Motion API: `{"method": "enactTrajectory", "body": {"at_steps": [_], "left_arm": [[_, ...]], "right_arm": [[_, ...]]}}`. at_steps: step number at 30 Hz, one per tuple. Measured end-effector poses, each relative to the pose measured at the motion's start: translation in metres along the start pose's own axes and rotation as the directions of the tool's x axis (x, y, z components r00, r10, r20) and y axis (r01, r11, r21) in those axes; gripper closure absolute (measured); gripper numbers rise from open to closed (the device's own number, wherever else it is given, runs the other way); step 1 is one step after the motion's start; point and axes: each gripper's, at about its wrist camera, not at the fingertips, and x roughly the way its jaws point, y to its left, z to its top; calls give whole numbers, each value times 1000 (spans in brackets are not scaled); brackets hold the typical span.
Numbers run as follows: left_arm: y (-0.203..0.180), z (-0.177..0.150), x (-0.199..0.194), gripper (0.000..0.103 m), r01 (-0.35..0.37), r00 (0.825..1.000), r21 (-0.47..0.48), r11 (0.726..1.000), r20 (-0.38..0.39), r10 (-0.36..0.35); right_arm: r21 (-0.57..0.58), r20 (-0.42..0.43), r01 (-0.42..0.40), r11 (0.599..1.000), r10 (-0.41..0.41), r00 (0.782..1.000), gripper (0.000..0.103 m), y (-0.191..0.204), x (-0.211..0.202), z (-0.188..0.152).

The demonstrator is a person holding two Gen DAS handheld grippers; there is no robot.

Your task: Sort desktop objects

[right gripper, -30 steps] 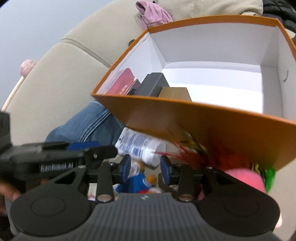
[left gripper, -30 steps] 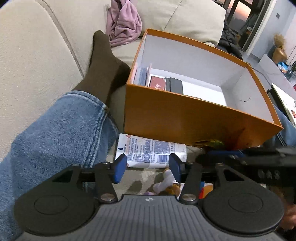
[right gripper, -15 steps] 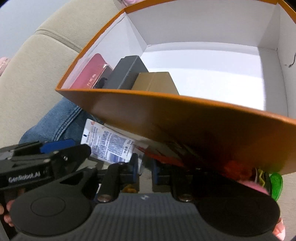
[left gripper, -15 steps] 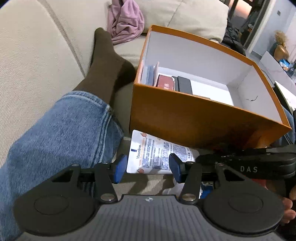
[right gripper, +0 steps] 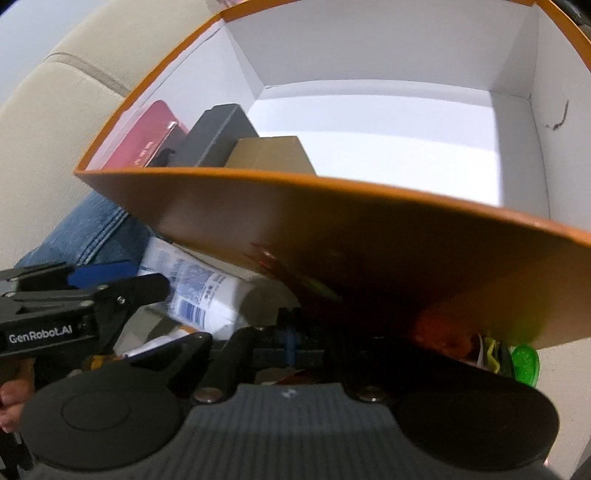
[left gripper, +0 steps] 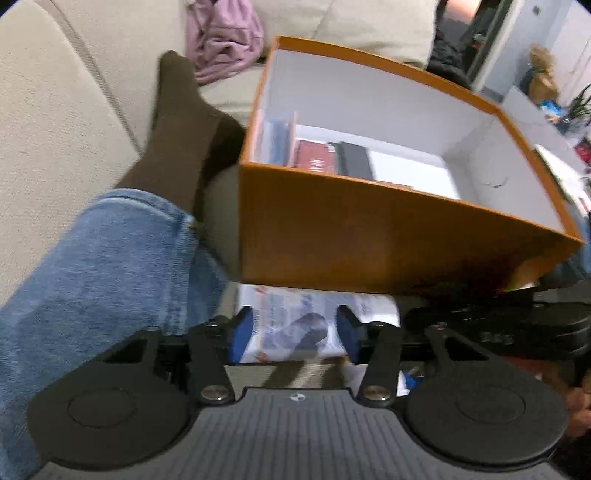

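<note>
White printed soft tube [left gripper: 317, 325]: lies crosswise between left gripper [left gripper: 295, 334] fingers, closing, nearer; right gripper [right gripper: 291, 341] fingers fully closed.

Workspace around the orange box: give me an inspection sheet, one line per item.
Surface: beige sofa, no desk in view.
Job's things: orange box holds a red case, black box and tan box along one side; white tube lies in front of the orange box.
Clutter: pink cloth on the sofa; green item and red feathery item, blurred.
Grippers: left gripper closing, tube between its pads; right gripper shut, grip unclear.
Cables: nothing seen.
Surroundings: person's jeans leg and dark sock.
</note>
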Motion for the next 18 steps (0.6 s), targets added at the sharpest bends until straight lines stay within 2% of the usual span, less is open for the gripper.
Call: {"method": "enactTrajectory", "body": {"at_steps": [2,3,6,10,13,18], "left_arm": [[3,0,0,54,51,999,-32,998,-6,-52],[3,0,-1,54,49,999,-38,998,-4,-49],[2,1,-5,54,-20,1000,-24,1000,13,20],[3,2,-10,52,-40,999,-26,999,30,41],[4,2,-11,51,-67,997,-29,997,36,68],[8,1,-8,50,-70,997,-40,997,21,71]], "right_arm": [[-2,-2,-7,1000,7,1000,102,0,1,-1],[2,-1,-11,1000,11,1000,101,0,0,-1],[9,26,-34,999,34,999,98,1,-11,-1],[6,49,-128,992,127,991,96,10,-17,3],[-12,30,-119,993,120,992,96,16,-7,2],[4,3,-113,994,113,994,95,11,3,5]]}}
